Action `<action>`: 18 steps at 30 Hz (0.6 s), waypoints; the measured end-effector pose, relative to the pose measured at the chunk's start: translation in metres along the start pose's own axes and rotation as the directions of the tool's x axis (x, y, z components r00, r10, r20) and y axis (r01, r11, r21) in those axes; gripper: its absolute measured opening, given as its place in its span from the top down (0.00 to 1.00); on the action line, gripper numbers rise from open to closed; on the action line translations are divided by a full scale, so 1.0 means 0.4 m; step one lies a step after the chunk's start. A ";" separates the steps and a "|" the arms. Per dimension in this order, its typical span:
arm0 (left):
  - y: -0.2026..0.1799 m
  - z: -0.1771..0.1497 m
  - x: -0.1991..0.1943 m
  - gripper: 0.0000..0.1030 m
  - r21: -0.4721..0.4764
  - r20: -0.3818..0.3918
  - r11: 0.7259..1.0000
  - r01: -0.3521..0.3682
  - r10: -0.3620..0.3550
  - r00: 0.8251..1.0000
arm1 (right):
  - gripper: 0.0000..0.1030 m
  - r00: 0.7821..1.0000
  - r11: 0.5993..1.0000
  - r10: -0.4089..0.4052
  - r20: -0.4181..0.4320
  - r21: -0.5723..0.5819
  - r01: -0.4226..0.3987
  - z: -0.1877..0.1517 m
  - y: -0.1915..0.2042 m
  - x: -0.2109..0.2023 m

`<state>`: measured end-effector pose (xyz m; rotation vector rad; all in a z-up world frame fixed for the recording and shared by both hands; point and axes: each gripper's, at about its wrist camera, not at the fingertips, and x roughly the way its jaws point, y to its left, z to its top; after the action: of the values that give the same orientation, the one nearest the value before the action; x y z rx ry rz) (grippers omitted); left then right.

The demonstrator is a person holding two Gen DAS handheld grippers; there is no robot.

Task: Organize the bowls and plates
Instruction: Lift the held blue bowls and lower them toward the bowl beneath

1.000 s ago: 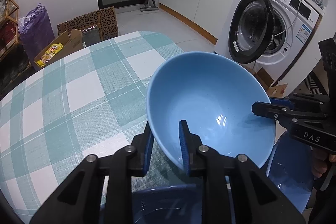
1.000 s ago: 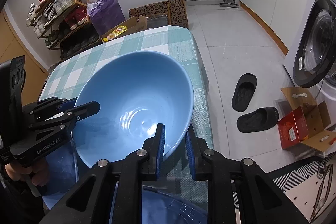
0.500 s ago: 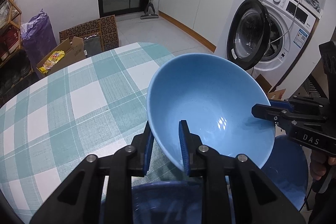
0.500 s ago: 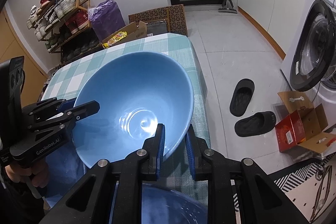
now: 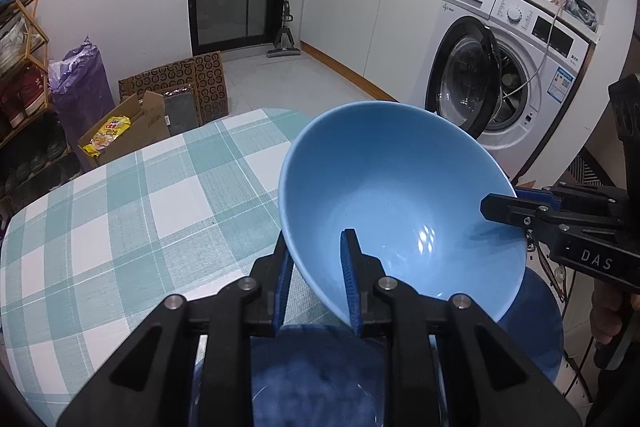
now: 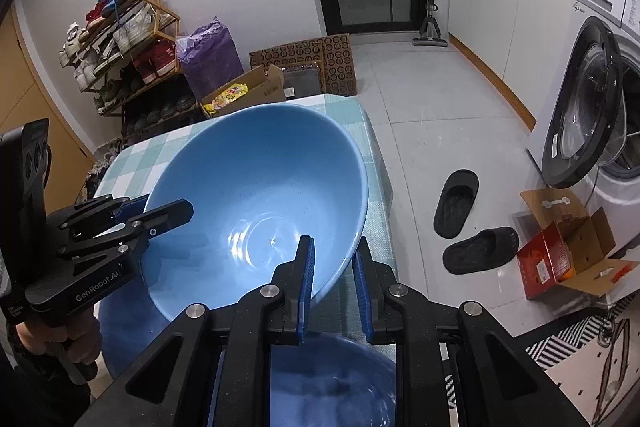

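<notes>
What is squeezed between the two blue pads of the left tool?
The rim of the light blue bowl. The left wrist view shows the left tool with one pad inside the bowl and one outside.

One light blue bowl [image 5: 404, 195] is up in the air, at the centre of the left wrist view. Two grippers clamp its rim: the left gripper [image 5: 316, 279] at 6 o'clock, the right gripper [image 5: 504, 207] at 3 o'clock. Two darker blue dishes [image 5: 532, 327] lie below. Two black slippers [image 6: 476, 227] sit on the floor, at 3 o'clock in the right wrist view. One washing machine [image 5: 516, 63] stands at 2 o'clock.
</notes>
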<state>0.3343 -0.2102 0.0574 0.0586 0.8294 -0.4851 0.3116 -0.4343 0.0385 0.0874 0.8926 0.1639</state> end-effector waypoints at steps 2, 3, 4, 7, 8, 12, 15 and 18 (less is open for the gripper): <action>0.000 -0.002 -0.017 0.79 -0.001 0.011 1.000 -0.003 0.003 1.000 | 0.81 1.000 1.000 0.001 0.009 -0.002 -0.001 -0.001 0.007 -0.016; -0.001 -0.003 -0.023 0.79 -0.001 0.016 1.000 -0.005 0.005 1.000 | 0.81 1.000 1.000 0.002 0.013 -0.005 -0.002 -0.002 0.010 -0.022; -0.001 -0.005 -0.032 0.79 -0.001 0.021 1.000 -0.006 0.006 1.000 | 0.81 1.000 1.000 0.003 0.018 -0.009 -0.003 -0.004 0.015 -0.032; -0.001 -0.013 -0.059 0.79 -0.003 0.036 1.000 -0.011 0.011 0.999 | 0.81 0.999 1.000 0.004 0.033 -0.021 -0.003 -0.009 0.033 -0.059; -0.001 -0.017 -0.070 0.79 -0.004 0.041 1.000 -0.012 0.012 0.999 | 0.81 0.999 1.000 0.005 0.037 -0.024 -0.004 -0.012 0.037 -0.066; -0.004 -0.029 -0.103 0.79 -0.005 0.055 1.000 -0.026 0.026 0.998 | 0.81 0.998 0.999 0.010 0.057 -0.039 -0.008 -0.024 0.057 -0.099; 0.000 -0.042 -0.131 0.79 -0.005 0.070 0.999 -0.035 0.036 0.997 | 0.81 0.997 0.999 0.015 0.073 -0.048 -0.012 -0.037 0.078 -0.125; 0.005 -0.054 -0.157 0.79 -0.012 0.079 0.999 -0.043 0.044 0.996 | 0.81 0.995 0.998 0.020 0.095 -0.067 -0.014 -0.051 0.102 -0.155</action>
<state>0.2843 -0.1788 0.0876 0.0478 0.7516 -0.4398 0.2533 -0.4049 0.0792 0.0414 0.7900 0.2035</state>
